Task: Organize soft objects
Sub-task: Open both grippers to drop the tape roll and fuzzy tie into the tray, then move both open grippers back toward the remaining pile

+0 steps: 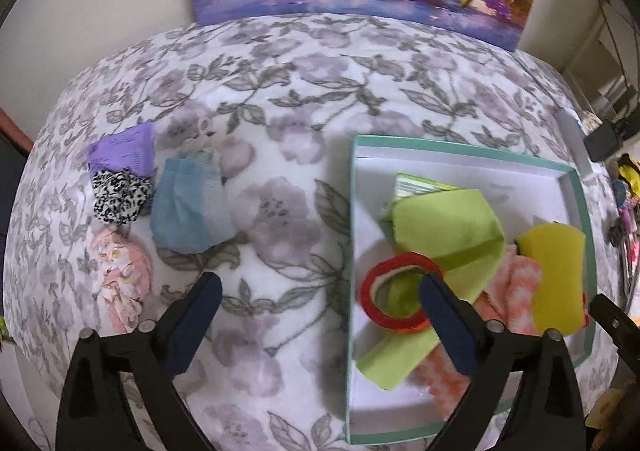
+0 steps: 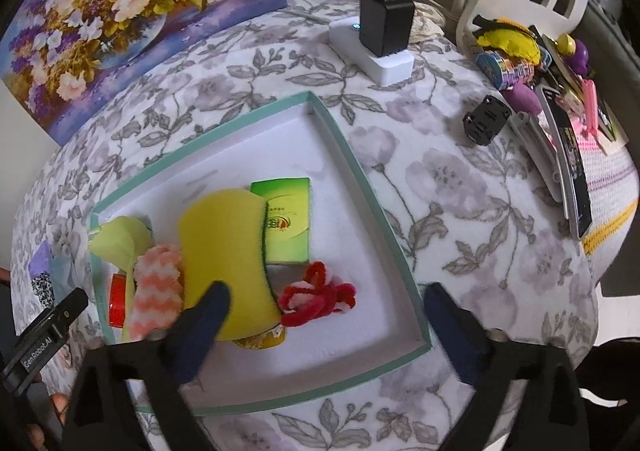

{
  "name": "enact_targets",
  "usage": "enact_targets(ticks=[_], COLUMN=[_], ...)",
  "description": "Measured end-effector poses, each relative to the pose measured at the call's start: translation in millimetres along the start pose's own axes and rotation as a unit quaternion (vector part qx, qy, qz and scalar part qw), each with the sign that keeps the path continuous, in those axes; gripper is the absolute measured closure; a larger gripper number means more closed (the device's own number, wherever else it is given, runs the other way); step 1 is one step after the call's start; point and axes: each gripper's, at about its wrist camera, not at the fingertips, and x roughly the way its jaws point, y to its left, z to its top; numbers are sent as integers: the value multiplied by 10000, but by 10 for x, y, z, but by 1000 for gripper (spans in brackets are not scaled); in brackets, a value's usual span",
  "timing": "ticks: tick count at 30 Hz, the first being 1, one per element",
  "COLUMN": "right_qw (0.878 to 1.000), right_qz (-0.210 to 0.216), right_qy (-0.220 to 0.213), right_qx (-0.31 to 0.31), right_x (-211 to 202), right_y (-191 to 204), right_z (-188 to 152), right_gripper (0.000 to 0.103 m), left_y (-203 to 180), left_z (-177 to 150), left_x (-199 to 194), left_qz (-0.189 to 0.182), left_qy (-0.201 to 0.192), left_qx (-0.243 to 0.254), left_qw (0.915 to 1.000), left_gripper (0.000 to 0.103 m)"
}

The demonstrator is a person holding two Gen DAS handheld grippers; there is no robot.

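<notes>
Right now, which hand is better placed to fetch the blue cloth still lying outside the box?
Probably left: its open tongs hang just below the blue cloth, while the right tongs hover over the box.

Your teal-rimmed box (image 1: 472, 149) holds a folded lime cloth (image 1: 448, 223), a red ring (image 1: 400, 293) lying on it, a peach zigzag cloth (image 1: 516, 291) and an upright yellow sponge (image 1: 554, 275) at 3 o'clock. At 9 o'clock on the blanket lie a blue pouch (image 1: 188, 207), a leopard scrunchie (image 1: 120, 195), a purple packet (image 1: 124, 149) and pink fabric (image 1: 122, 275).
</notes>
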Motion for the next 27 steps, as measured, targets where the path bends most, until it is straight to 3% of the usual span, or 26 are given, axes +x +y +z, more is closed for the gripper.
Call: enact_targets(ticks=[19, 24, 27], right_qw=[9998, 9988, 9972], right_qz=[109, 311, 439], right_qy=[-22, -128, -181], right_qx=[-188, -364, -581], right_x=[-18, -130, -187], right_y=[209, 456, 720], right_z=[-32, -44, -55], right_gripper=[0, 0, 0], left_y=[147, 352, 572], left_z=[55, 104, 148], left_x=[-24, -88, -163], left_qz=[103, -139, 66], left_qy=[-82, -84, -205], left_qx=[-103, -310, -433], left_qw=[9999, 9994, 9988], left_gripper=[3, 3, 3])
